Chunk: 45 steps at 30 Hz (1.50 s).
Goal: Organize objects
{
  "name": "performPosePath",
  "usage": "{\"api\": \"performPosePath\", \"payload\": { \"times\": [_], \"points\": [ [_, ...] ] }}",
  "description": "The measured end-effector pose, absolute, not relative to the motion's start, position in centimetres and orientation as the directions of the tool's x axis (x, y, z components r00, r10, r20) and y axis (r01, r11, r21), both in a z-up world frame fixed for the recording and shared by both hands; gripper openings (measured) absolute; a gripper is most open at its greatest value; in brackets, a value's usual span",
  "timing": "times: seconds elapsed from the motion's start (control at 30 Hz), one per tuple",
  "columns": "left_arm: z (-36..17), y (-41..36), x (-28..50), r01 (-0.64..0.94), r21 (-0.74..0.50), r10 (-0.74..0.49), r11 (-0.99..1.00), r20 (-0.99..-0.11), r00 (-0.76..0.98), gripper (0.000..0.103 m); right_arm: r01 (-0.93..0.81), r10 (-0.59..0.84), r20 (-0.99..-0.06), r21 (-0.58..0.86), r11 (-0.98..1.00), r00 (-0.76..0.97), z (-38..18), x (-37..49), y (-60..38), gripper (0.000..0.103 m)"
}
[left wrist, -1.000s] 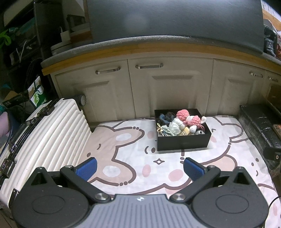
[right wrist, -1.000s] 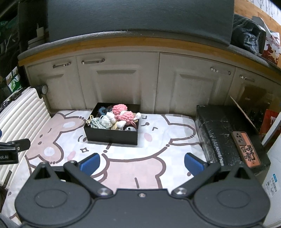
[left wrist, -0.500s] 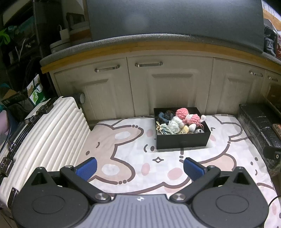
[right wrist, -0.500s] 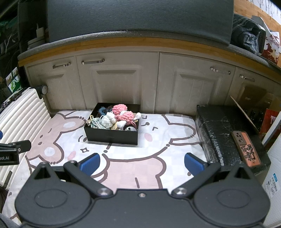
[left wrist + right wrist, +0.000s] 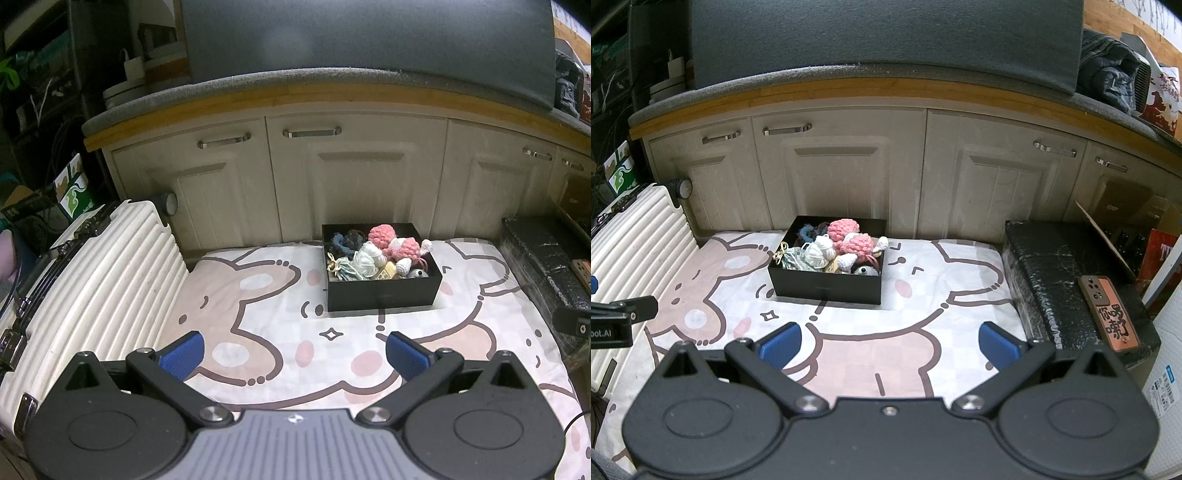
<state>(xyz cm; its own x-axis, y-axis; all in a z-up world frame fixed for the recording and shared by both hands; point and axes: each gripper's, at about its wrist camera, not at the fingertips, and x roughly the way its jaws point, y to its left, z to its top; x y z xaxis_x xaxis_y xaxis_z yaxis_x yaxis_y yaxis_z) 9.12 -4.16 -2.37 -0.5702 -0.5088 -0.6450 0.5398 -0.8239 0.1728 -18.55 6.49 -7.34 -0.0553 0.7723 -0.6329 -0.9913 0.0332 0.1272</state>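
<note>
A black open box (image 5: 382,295) (image 5: 827,286) stands on a cartoon-print mat, near the cabinet fronts. It is heaped with crocheted things: pink balls (image 5: 382,236) (image 5: 842,229), a white yarn ball (image 5: 367,254), a teal tassel piece (image 5: 345,269) and dark blue pieces at the back. My left gripper (image 5: 293,354) hovers open over the mat, well short of the box, nothing between its blue pads. My right gripper (image 5: 890,341) is likewise open and empty, in front of the box.
A white ribbed suitcase (image 5: 85,291) lies along the mat's left edge. A black wrapped block (image 5: 1067,280) bounds the right side, with a phone in an orange case (image 5: 1108,314) on top. Cream cabinet doors (image 5: 354,184) close off the back.
The left view has drifted back and slightly up, so the box sits a little farther off. The right gripper has barely moved. Both stay open.
</note>
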Motion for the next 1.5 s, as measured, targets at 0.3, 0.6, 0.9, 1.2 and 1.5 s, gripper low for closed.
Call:
{"api": "performPosePath", "payload": {
  "times": [0.3,0.6,0.9,1.2,1.5],
  "points": [
    [-2.35,-4.37,9.12,0.53,0.168,-0.498,-0.831,-0.649,-0.575,0.103,-0.991,0.772,-0.633,0.127,0.035,-0.054,-7.33,-18.61,6.48,0.103],
    [-2.4,-4.3,9.04,0.52,0.169,-0.491,-0.837,-0.652,-0.579,0.103,-0.991,0.772,-0.633,0.127,0.036,-0.053,-7.32,-18.66,6.48,0.103],
    [-2.42,-4.34,8.91,0.509,0.169,-0.482,-0.844,-0.656,-0.581,0.103,-0.991,0.772,-0.633,0.126,0.035,-0.054,-7.32,-18.66,6.48,0.103],
    [-2.42,-4.29,8.88,0.501,0.171,-0.477,-0.849,-0.656,-0.585,0.103,-0.993,0.776,-0.628,0.119,0.025,-0.055,-7.14,-18.76,6.53,0.103],
    [-2.47,-4.16,8.88,0.493,0.17,-0.471,-0.853,-0.657,-0.588,0.103,-0.993,0.776,-0.628,0.12,0.024,-0.057,-7.16,-18.62,6.53,0.103]
  ]
}}
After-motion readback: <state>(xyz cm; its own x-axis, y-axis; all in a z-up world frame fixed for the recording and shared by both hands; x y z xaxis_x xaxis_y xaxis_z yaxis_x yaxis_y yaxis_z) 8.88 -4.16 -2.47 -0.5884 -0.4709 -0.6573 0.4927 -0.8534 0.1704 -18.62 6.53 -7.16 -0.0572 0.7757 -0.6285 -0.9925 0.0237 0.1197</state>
